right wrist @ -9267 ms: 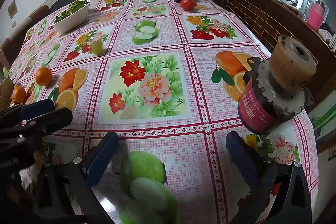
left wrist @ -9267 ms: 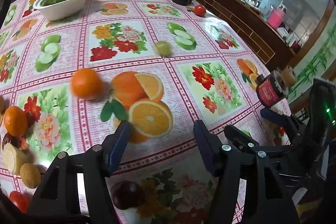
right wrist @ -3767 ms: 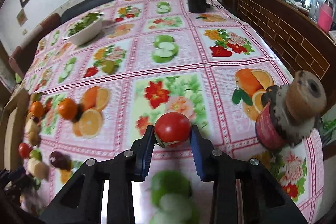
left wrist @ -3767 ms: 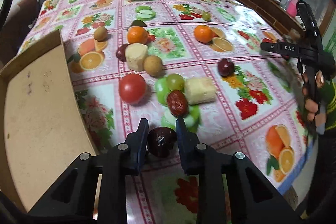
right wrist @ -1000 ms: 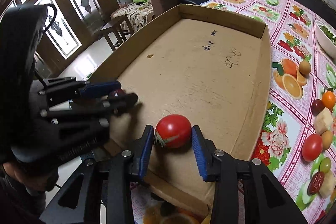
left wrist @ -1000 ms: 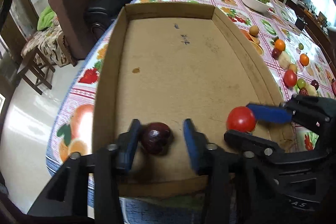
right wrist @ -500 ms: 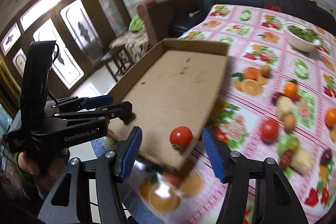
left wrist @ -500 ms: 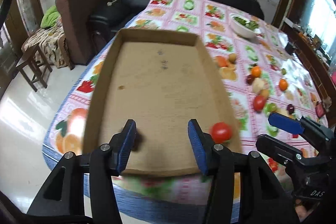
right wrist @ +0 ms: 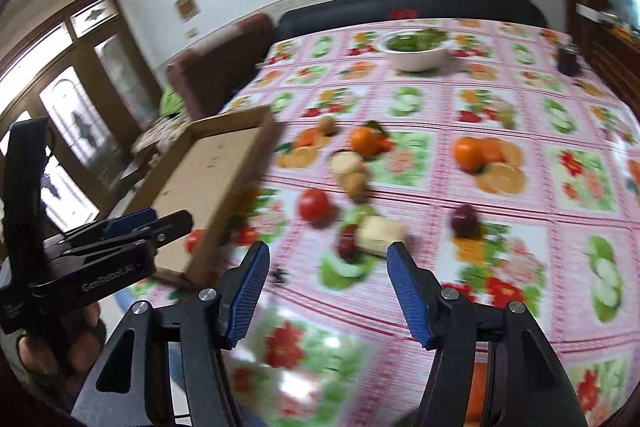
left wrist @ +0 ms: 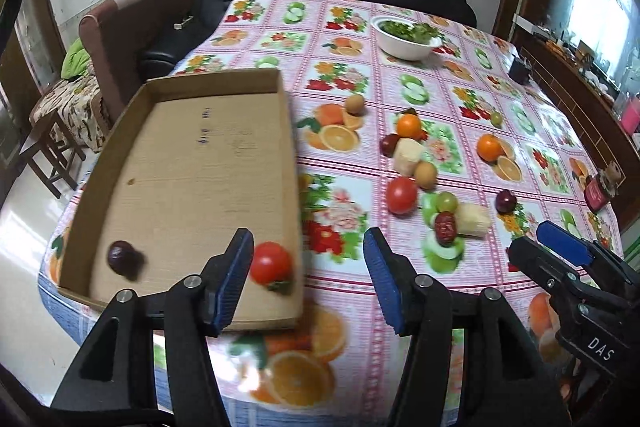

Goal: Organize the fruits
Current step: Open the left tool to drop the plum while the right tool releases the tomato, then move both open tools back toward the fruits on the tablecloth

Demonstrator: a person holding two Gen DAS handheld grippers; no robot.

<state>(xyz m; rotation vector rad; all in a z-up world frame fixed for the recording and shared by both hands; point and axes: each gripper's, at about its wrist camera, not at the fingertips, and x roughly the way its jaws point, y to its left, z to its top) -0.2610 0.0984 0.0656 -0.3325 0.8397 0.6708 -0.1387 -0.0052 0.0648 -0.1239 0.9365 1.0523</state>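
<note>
Left gripper [left wrist: 308,281], two boxed fruits [left wrist: 271,262]

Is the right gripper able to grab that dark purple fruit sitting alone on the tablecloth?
Probably yes. The right gripper is open and empty, and the dark purple fruit lies by itself ahead of it, with only bare tablecloth between them.
</note>
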